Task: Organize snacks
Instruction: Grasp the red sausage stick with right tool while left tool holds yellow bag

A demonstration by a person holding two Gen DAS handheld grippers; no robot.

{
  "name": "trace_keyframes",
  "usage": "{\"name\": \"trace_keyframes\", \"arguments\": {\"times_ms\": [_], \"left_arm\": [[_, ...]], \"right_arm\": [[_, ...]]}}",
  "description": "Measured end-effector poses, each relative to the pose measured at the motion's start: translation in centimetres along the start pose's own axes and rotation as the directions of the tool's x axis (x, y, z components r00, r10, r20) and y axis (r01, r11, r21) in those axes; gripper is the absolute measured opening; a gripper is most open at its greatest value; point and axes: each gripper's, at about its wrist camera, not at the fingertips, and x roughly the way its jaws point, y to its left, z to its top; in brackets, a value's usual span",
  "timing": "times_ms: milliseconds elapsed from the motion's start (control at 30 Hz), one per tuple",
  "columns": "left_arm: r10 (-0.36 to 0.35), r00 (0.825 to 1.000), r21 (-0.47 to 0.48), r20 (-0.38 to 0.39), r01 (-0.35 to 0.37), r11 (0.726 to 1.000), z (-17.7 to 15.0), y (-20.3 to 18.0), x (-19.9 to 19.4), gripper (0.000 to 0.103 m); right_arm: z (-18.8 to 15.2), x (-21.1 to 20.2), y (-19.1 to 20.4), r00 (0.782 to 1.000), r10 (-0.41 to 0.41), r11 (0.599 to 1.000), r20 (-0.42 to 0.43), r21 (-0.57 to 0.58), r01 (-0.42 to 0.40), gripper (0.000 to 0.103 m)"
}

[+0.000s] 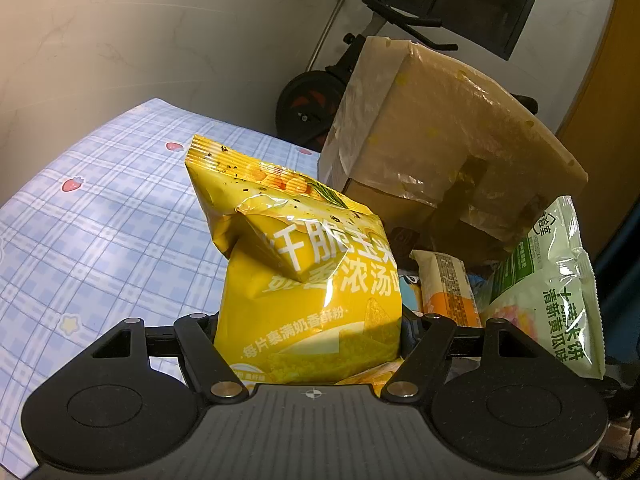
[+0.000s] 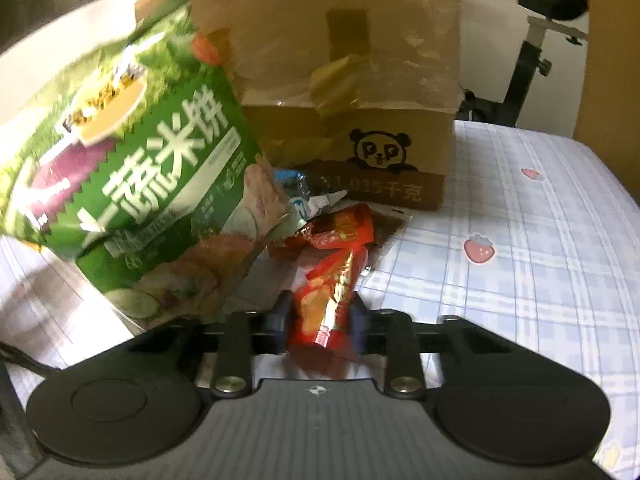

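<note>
Sorting looks barely begun: left tongs [image 1: 308,344] grip the yellow bag [image 1: 304,264], right tongs [image 2: 320,328] pinch a red packet [image 2: 328,300], while other snacks lie heaped beside the cardboard box [image 2: 344,92] on the bench [image 2: 520,240].

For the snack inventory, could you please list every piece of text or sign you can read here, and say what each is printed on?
"千脆玉米" and "浓汤", partly cut off: yellow snack bag held in the left tongs.
"清新黄瓜味": pale green packet.
"蔬米饼": green snack bag.
"035千克", under a panda drawing: cardboard box.
Red packet in the right tongs: print blurred, unreadable.
Orange-and-white packet: print too small.
</note>
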Motion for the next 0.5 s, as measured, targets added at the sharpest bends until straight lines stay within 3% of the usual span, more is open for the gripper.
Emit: {"name": "trace_keyframes", "arguments": {"times_ms": [267, 500], "left_arm": [[-0.005, 1.0, 0.0, 0.008, 0.005, 1.0, 0.2, 0.1, 0.0, 0.075], [-0.024, 0.999, 0.018, 0.041, 0.024, 1.0, 1.8, -0.1, -0.2, 0.075]], "right_arm": [[0.6, -2.4, -2.0, 0.998, -0.022, 0.996, 0.056, 0.089, 0.017, 0.022], [2.7, -4.3, -2.9, 0.992, -0.035, 0.995, 0.125, 0.097, 0.023, 0.022]]}}
